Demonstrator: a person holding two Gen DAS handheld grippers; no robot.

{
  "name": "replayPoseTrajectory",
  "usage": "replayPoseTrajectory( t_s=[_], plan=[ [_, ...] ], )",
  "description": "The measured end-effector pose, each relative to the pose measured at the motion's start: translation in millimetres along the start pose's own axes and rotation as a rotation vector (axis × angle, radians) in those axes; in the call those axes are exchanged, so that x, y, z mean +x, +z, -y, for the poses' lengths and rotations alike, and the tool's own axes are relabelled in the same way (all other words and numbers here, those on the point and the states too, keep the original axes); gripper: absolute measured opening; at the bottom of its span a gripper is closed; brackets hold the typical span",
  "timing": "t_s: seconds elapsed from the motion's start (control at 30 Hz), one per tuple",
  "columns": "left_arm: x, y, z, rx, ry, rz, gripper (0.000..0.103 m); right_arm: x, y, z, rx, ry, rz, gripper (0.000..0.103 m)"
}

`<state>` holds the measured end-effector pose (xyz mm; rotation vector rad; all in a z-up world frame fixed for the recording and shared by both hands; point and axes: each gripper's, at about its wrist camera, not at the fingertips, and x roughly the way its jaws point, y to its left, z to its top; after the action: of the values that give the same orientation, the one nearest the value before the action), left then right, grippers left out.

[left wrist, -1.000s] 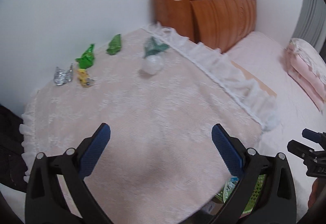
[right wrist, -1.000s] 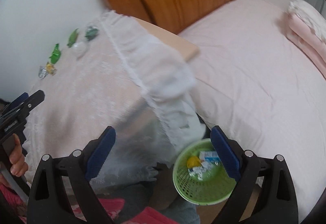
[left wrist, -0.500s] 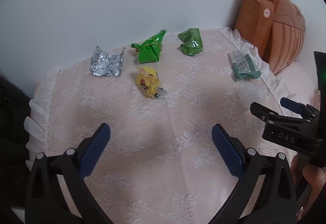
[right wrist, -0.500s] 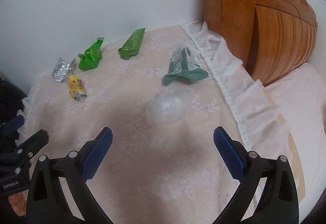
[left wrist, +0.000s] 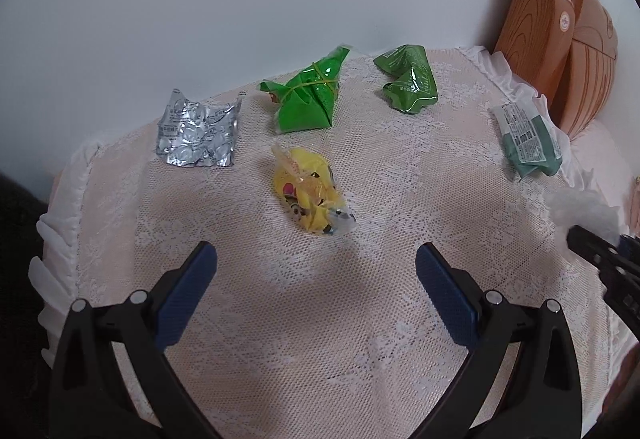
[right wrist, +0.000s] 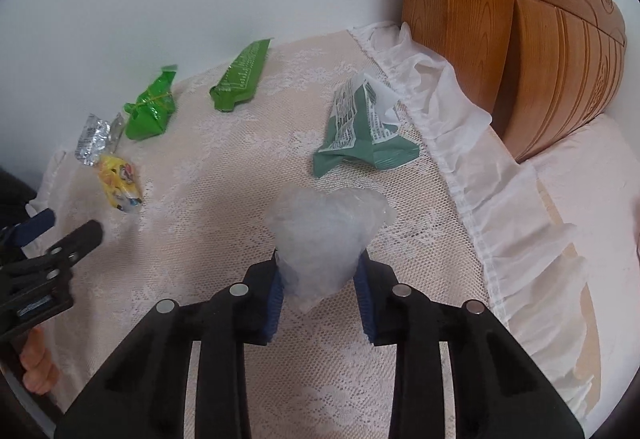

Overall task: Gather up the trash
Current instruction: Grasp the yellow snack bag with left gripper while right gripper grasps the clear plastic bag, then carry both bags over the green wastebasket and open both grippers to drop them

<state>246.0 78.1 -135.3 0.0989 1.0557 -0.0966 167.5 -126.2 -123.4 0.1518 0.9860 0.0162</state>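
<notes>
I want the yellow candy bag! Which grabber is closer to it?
Left. The left gripper hangs open just before the yellow candy bag; the right gripper sits farther off, clamping crumpled clear plastic.

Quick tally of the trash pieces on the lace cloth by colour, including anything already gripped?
Bright green: 2, tied wrapper, crumpled packet
Teal-green: 1, packet
Silver: 1, foil
Yellow: 1, wrapper
Clear: 1, plastic bag, in right gripper
Total: 6

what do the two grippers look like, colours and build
Both match. The left gripper has a black plastic frame with cut-out openings, two angled fingers with blue textured pads, and round silver screws at the joints. The right gripper is the same build: black frame, blue pads, silver screws. No cables or sleeves show.
</notes>
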Motion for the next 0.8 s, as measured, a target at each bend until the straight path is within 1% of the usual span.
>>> replayPoseTrajectory(
  t_s=[0.1,0.17,0.27,0.3,0.33,0.37,0.4,0.43,0.47,0.5,0.53,0.63,0.8],
  plan=[
    [19.3,10.7,6.0,-0.003,0.000,-0.024,0.095,-19.0,-13.9,5.4,-0.001,0.003,0.002,0.032],
    [32.3,17.7,8.7,-0.015,0.001,-0.042,0.095,-20.1,-13.6,10.5,0.014,0.011,-0.001,0.032],
    [49.6,24.4,12.5,-0.031,0.011,-0.062,0.094,-32.5,-27.8,18.2,0.039,0.016,0.000,0.032],
    [54.9,26.1,13.8,-0.034,0.018,-0.074,0.087,-33.0,-29.0,19.8,0.043,0.016,0.001,0.033],
    [59.2,27.2,14.8,-0.035,0.024,-0.086,0.077,-34.7,-32.5,22.4,0.049,0.014,0.001,0.034],
    [62.9,28.4,15.3,-0.041,0.025,-0.095,0.074,-35.5,-35.6,24.6,0.051,0.015,0.002,0.034],
    [62.1,29.7,14.9,-0.059,0.020,-0.083,0.066,-36.8,-39.4,27.0,0.056,0.008,0.000,0.034],
    [61.6,30.5,14.3,-0.075,0.012,-0.079,0.055,-37.2,-41.8,28.9,0.059,0.003,-0.003,0.034],
    [60.9,31.2,14.2,-0.085,0.002,-0.080,0.050,-38.1,-44.3,30.9,0.066,0.002,-0.005,0.034],
    [59.5,31.7,14.5,-0.086,0.003,-0.079,0.037,-38.4,-45.8,32.0,0.071,0.003,-0.005,0.034],
    [58.2,31.6,14.7,-0.086,0.000,-0.083,0.031,-39.6,-48.0,33.3,0.077,0.004,-0.007,0.034],
    [48.0,28.8,14.0,-0.090,-0.020,-0.079,0.029,-45.0,-55.3,36.3,0.091,0.016,-0.005,0.034],
    [14.0,15.9,18.9,-0.031,-0.023,-0.050,0.029,-58.7,-71.4,40.1,0.095,0.020,0.001,0.034]
  ],
)
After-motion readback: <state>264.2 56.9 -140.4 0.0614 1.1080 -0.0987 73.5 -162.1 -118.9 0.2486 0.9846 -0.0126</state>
